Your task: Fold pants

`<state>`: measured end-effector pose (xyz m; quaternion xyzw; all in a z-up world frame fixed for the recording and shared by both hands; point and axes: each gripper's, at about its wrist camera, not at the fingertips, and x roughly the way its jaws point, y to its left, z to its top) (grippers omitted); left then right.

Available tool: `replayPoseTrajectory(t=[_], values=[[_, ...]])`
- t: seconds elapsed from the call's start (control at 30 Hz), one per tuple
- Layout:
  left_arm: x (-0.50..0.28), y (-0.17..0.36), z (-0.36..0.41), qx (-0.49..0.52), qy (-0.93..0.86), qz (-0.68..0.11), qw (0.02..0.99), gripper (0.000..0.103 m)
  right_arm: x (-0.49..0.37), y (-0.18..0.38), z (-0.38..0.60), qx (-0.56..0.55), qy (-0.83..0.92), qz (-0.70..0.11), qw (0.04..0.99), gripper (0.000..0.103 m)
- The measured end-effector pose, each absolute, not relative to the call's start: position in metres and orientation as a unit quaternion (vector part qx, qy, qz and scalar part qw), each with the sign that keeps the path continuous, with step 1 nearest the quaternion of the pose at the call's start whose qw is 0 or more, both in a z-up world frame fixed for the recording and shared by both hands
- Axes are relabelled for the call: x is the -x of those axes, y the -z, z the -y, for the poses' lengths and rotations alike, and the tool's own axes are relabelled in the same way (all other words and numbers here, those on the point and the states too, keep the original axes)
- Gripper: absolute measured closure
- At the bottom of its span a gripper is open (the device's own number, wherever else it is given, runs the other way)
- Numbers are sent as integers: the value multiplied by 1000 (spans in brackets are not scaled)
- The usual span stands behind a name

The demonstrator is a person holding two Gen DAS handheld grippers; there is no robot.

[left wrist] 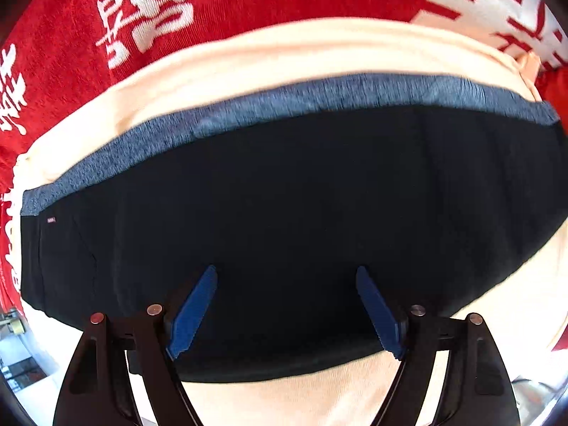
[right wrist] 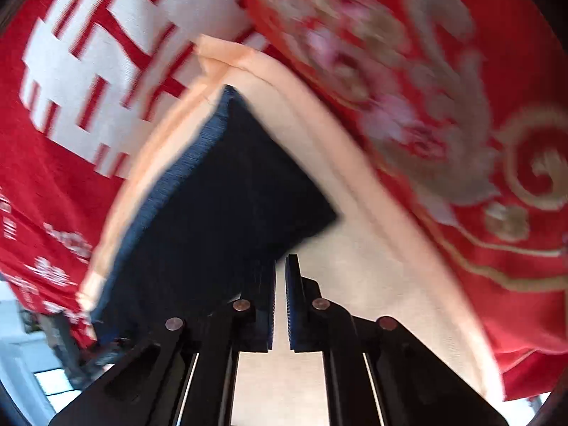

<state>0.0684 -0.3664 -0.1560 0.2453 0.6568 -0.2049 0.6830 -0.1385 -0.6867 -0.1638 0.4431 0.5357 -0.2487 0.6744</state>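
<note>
Left hand-held gripper (left wrist: 287, 277): your fingers spread wide over the black pants (left wrist: 284, 195).
Right hand-held gripper (right wrist: 280, 269): nearly pressed together, pinching nothing, pants (right wrist: 213, 220) to its left.
Underneath: cream cloth (left wrist: 284, 53).

Motion blur smears the red cloth (right wrist: 443, 113) and its pattern beyond the pants (right wrist: 220, 191); the white lettering (left wrist: 152, 10) is unreadable.

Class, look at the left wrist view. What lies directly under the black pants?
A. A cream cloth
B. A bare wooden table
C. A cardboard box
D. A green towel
A: the pants lie on a cream cloth that shows past their gray waistband, itself on red printed fabric.
</note>
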Motion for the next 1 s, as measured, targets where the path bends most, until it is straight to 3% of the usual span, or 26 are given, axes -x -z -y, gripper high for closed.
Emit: replayPoseTrajectory(t=[0.13,0.17,0.2,0.23,0.4,0.5,0.53,0.57,0.6,0.77,0.87,1.0], values=[[-72,155,360,-226,196,-666,683,21,144,155,681,-481,198,-497,694,87],[-74,154,360,-224,195,-667,683,21,142,150,679,-480,198,-489,701,80],[-74,152,361,-226,195,-665,685,21,139,149,678,-476,203,-484,706,60],[-77,150,362,-228,196,-663,686,21,137,150,679,-475,208,-481,707,50],[-83,143,381,-218,199,-659,692,21,124,169,684,-525,209,-445,695,54],[-82,131,412,-211,224,-638,706,21,123,170,683,-528,204,-436,700,72],[-82,129,427,-212,237,-630,708,21,120,171,682,-524,206,-443,698,86],[-81,130,439,-215,248,-625,708,21,116,173,682,-517,208,-454,695,93],[-80,133,454,-219,258,-622,706,21,114,172,682,-512,208,-459,695,95],[-63,136,511,-239,312,-598,699,21,117,138,671,-452,183,-475,732,96],[-36,145,526,-262,325,-606,677,21,111,168,670,-412,182,-539,712,94],[-33,156,515,-253,323,-604,683,14,127,158,679,-446,225,-516,696,74]])
